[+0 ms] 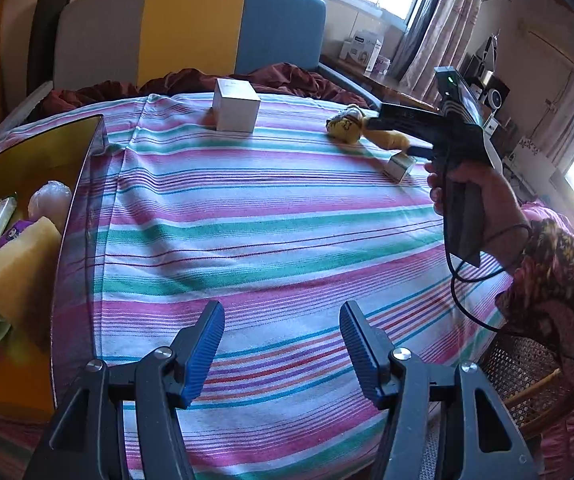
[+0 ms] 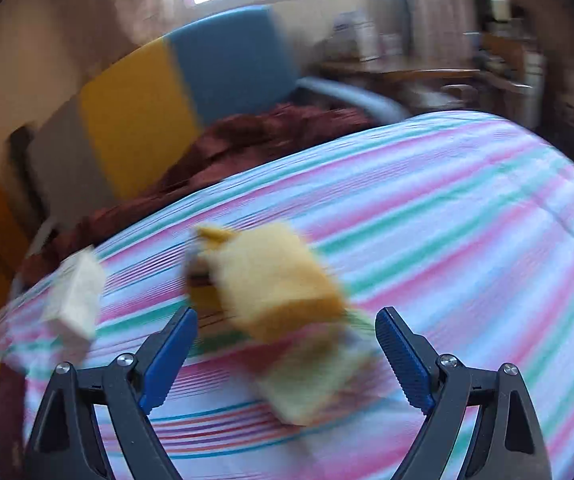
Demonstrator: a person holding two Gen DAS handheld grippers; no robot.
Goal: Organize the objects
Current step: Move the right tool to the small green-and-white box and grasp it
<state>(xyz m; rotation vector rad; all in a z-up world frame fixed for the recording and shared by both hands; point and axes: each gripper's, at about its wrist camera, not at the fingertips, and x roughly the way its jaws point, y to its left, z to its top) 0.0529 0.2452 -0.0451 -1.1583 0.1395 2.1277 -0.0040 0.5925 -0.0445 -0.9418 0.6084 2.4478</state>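
Observation:
A striped bedspread point(image 1: 267, 216) carries a white box point(image 1: 236, 106), a yellow plush toy point(image 1: 353, 124) and a small white box point(image 1: 399, 166). A gold bin point(image 1: 27, 160) at the left holds several items. My left gripper point(image 1: 281, 344) is open and empty above the near bedspread. My right gripper point(image 2: 287, 354) is open, just short of the plush toy point(image 2: 271, 280) and the small box point(image 2: 307, 384); its view is blurred. The white box point(image 2: 77, 296) lies to its left. The right gripper's body point(image 1: 447, 120) shows in the left wrist view.
A grey, yellow and blue headboard point(image 1: 191, 28) and a dark red blanket point(image 1: 279, 76) lie at the far end. A shelf with boxes point(image 1: 363, 52) and a cluttered desk point(image 1: 487, 92) stand at the right. A wicker chair point(image 1: 527, 380) is near right.

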